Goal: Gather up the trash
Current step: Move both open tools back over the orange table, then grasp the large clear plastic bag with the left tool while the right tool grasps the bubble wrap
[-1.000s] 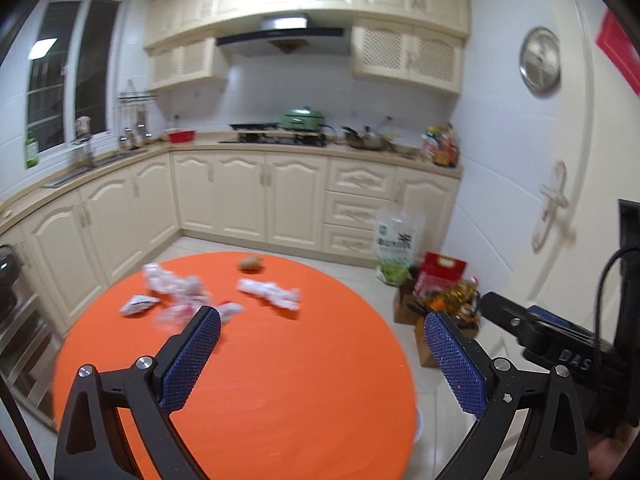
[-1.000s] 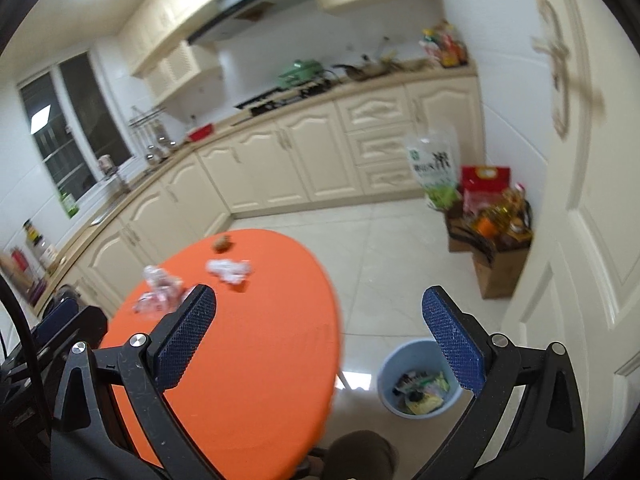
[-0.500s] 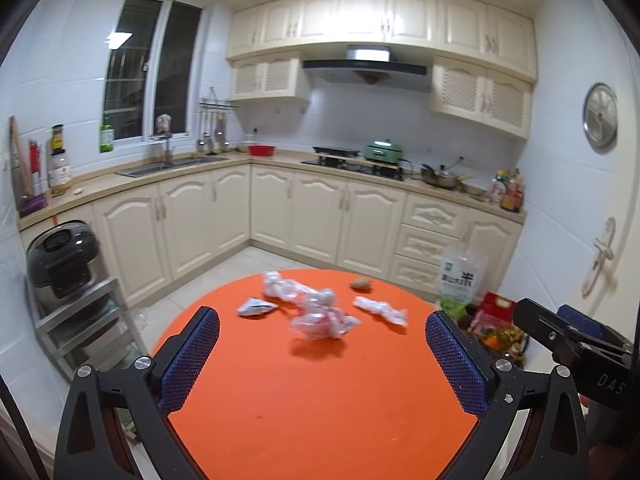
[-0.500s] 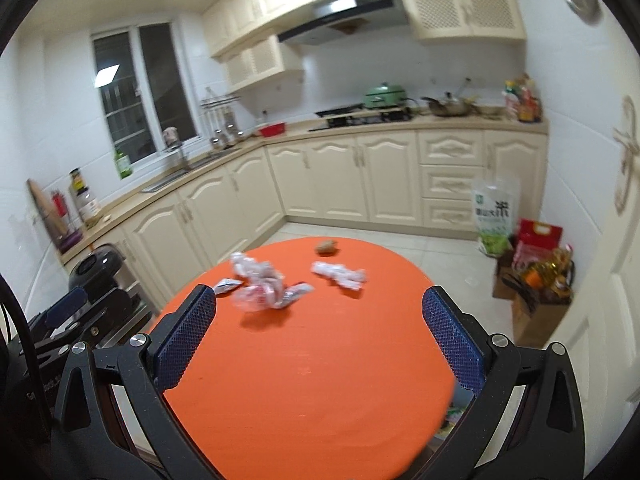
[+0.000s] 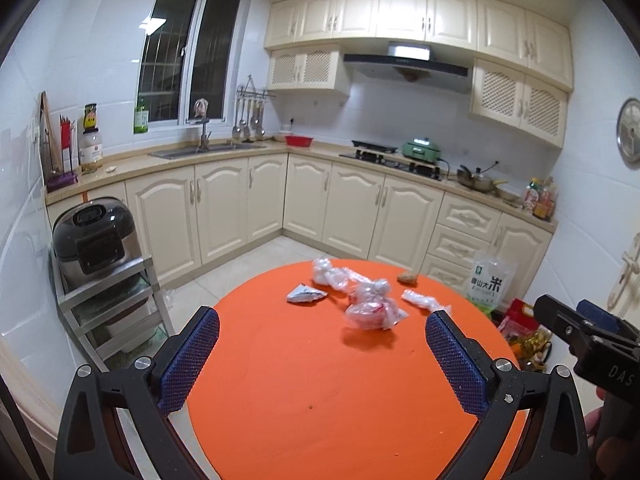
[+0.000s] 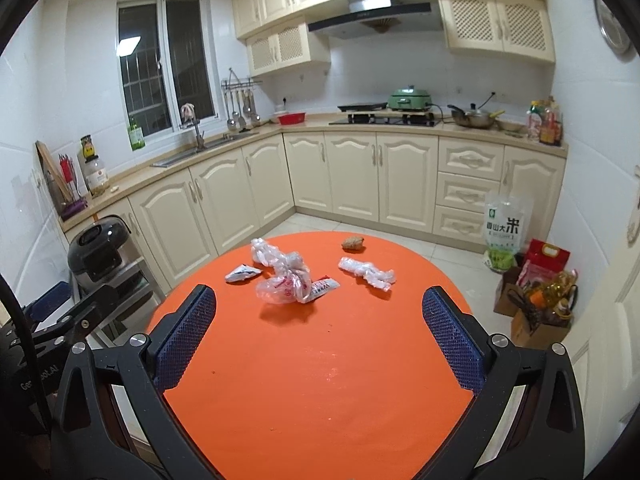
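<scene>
The crumpled clear plastic bag with red print (image 6: pixel 294 284) lies mid-frame on the round orange table (image 6: pixel 320 380), among a white torn wrapper (image 6: pixel 242 272), a twisted clear plastic strip (image 6: pixel 366 272) and a brown lump (image 6: pixel 353 243) towards the far edge. A second ago both cameras pointed off to the right, the right one at a blue bin on the floor; both have swung back to face the litter squarely. The left gripper (image 5: pixel 322 360) and right gripper (image 6: pixel 320 344) gape empty, well short of it, so collecting has likely yet to start
</scene>
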